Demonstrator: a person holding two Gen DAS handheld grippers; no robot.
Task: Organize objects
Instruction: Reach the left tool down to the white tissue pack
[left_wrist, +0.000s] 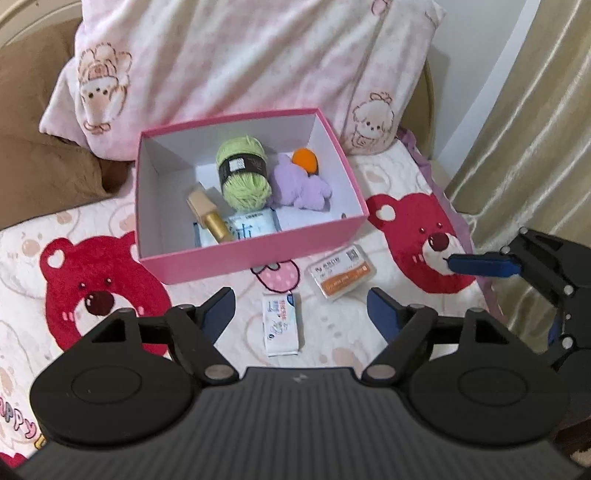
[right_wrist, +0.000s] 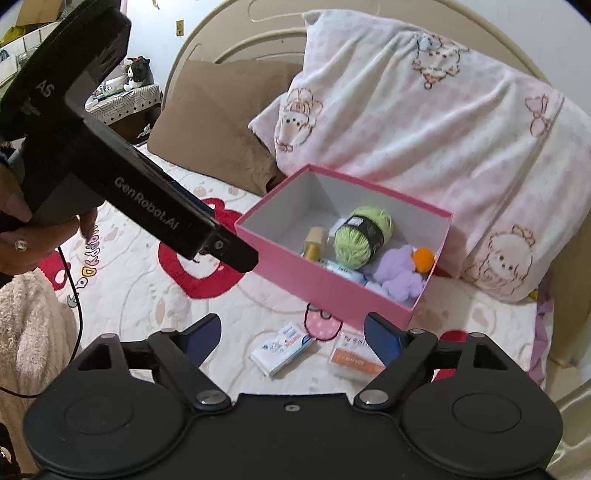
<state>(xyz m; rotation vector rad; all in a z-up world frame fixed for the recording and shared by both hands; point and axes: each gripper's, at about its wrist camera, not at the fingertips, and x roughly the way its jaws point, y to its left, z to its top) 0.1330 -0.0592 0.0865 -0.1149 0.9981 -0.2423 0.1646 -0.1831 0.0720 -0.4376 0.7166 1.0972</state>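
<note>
Left gripper (left_wrist: 301, 312): wide open, nothing between its fingers, hovering over the bedspread (left_wrist: 110, 229) in front of the box.
Right gripper (right_wrist: 291, 334): also spread wide and empty, held off to the right of the left one.
Packet (left_wrist: 281, 324): white tissue-type pack, flat on the bedspread, straight ahead of the left gripper and framed between its fingertips; long axis runs roughly along the fingers, toward the box, so the jaws would close across its short width.
Card case (left_wrist: 342, 272): clear case with an orange label, just right of the packet, lying slantwise; in the right wrist view its right end sits behind the right finger.
Nearer arm: my reading is left for the packet, right for the card case.
Box (left_wrist: 255, 254): pink, open-topped, just beyond both loose items, apart from them.
Box contents: green yarn (left_wrist: 243, 173), purple plush (left_wrist: 301, 184) with an orange pompom, a gold-and-beige bottle (left_wrist: 210, 218), and a white pack beneath them.
Left to do: the two items outside the box likely go in next.
</note>
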